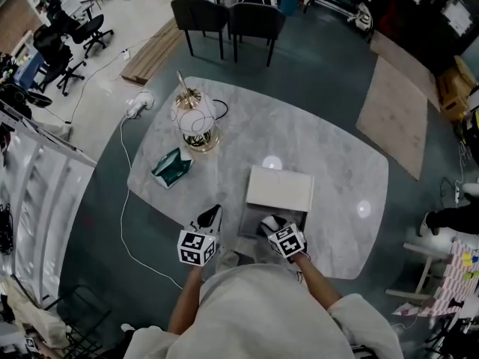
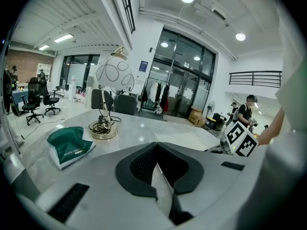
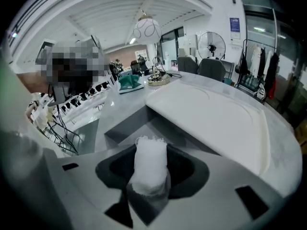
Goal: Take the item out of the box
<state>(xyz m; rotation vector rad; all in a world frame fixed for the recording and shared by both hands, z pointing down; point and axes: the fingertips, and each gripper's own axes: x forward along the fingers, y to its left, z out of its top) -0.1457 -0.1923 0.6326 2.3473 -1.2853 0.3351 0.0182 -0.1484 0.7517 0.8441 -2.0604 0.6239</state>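
A white box point(image 1: 279, 188) stands on the marble table point(image 1: 337, 163), its flat lid point(image 3: 216, 114) lying open toward the far side and its grey inside point(image 3: 136, 123) facing me. My right gripper point(image 1: 271, 226) reaches into the near part of the box. In the right gripper view it point(image 3: 149, 152) is shut on a white foam-wrapped item point(image 3: 149, 169) that stands up between the jaws. My left gripper point(image 1: 209, 219) hovers just left of the box, shut with nothing in it point(image 2: 156, 150).
A globe lamp on a brass base point(image 1: 193, 120) and a green pouch point(image 1: 171, 167) sit on the table's left part. Two dark chairs point(image 1: 224, 17) stand beyond the far edge. A white cable point(image 1: 123, 200) trails on the floor at the left.
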